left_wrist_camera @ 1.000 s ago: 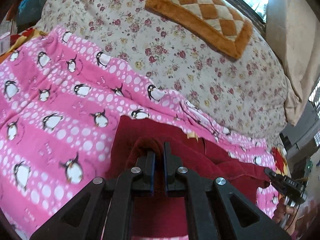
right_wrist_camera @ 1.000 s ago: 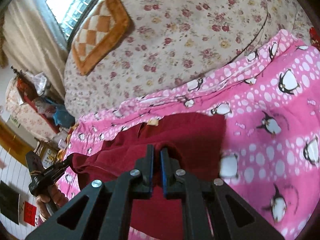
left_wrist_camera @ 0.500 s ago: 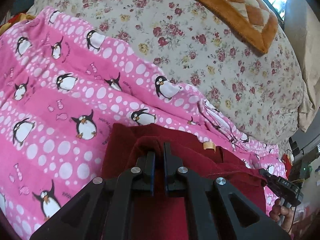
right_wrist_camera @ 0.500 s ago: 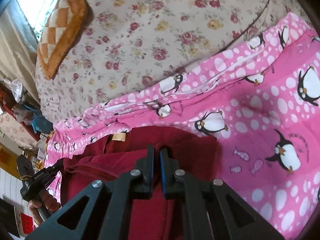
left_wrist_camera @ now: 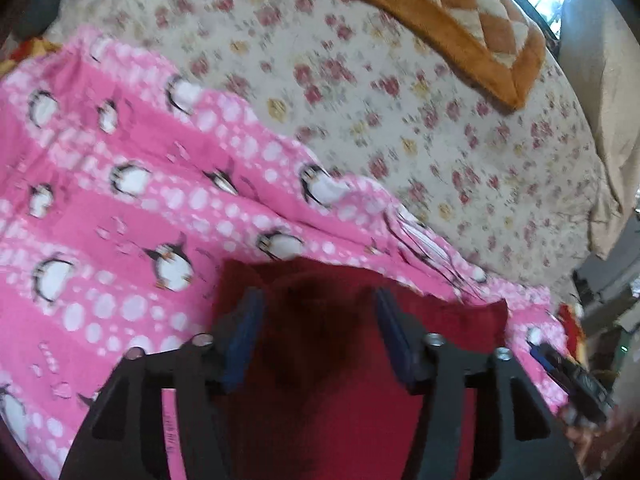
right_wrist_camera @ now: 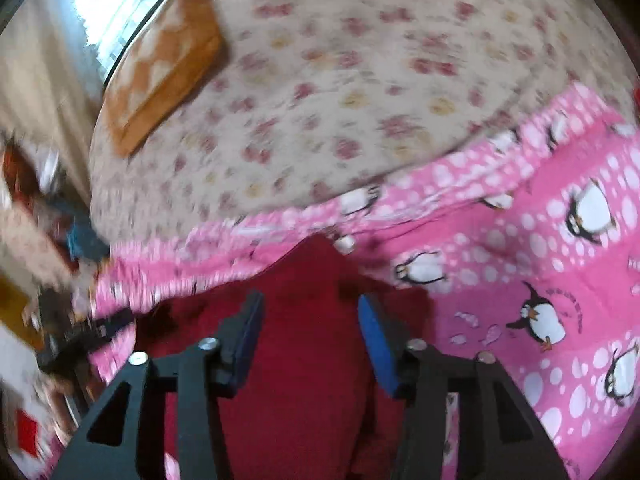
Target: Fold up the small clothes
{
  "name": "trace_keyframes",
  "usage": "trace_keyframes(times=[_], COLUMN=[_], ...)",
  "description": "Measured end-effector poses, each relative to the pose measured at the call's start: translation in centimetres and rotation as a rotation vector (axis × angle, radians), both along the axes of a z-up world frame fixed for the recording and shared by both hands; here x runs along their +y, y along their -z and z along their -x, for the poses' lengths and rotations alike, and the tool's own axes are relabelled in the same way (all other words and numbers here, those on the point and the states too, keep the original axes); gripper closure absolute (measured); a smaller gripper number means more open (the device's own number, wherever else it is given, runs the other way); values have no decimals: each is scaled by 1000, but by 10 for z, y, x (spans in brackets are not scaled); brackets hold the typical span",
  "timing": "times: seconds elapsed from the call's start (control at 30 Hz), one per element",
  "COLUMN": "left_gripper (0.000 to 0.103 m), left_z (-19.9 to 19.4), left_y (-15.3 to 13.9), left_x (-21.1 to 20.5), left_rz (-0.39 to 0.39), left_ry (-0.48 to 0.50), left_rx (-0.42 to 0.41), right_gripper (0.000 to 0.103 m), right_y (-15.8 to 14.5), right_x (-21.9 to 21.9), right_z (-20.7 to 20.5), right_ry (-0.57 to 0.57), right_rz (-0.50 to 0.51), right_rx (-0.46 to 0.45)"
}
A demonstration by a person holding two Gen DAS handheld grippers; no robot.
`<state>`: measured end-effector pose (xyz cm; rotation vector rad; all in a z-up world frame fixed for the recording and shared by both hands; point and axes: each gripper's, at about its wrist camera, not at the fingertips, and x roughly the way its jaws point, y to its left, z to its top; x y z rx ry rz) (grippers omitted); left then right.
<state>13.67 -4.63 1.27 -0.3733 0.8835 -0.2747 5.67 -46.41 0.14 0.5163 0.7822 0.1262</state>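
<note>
Bed (left_wrist_camera: 400,128): largest item in my two feeds, covered by a cream sheet with small red and yellow flowers, filling the upper half of both views. Blanket (left_wrist_camera: 120,208): pink, printed with white dots and penguins, spread over the near part of the bed, its far edge rumpled where it meets the flowered sheet. Cushion (left_wrist_camera: 460,12): orange border with a cream-and-brown diamond centre, lying flat on the sheet at the far side near a bright window. Garment (left_wrist_camera: 328,380): dark red, soft cloth, the piece I am folding; it lies on the pink blanket directly under both claws, with a doubled edge showing toward the far side, and in the right view (right_wrist_camera: 304,360) it fills the space below the fingers. Left claw (left_wrist_camera: 320,300): black frame, blue pads, jaws standing wide and just opened; red cloth lies beneath and between them, and the pads do not press on it. Right claw (right_wrist_camera: 308,304): same build, jaws likewise parted and just opened, pads clear of the garment under them. Each claw shows small and blurred at the edge of the other's view. Both pictures are smeared, so fine detail of the garment's folds I cannot tell.
</note>
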Motion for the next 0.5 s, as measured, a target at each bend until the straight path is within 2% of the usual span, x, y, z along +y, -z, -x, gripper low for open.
trace_keyframes(times=[0.1,0.2,0.3,0.37,0.43,0.5], left_gripper=[58,58,58,58,58,57], left_z=[-4,-9,-20,-26,-34,-36], left_y=[1,12,34,50,69,76], left_x=[6,6,5,8,14,19], left_rz=[31,-6,-107,-130,-109,-67], left_ry=[-8,-18,-42,-53,-62,-77], left_rx=[0,35,112,164,229,241], right_gripper=[60,60,60,62,61,61], right_y=[5,20,48,67,82,80], right_x=[29,46,38,25,16,17], right_z=[-16,-43,-72,-82,-86,-85], right_ry=[-82,-110,-1,62,101,100], right_rz=[82,143,205,158,108,122], right_rx=[55,102,191,231,226,221])
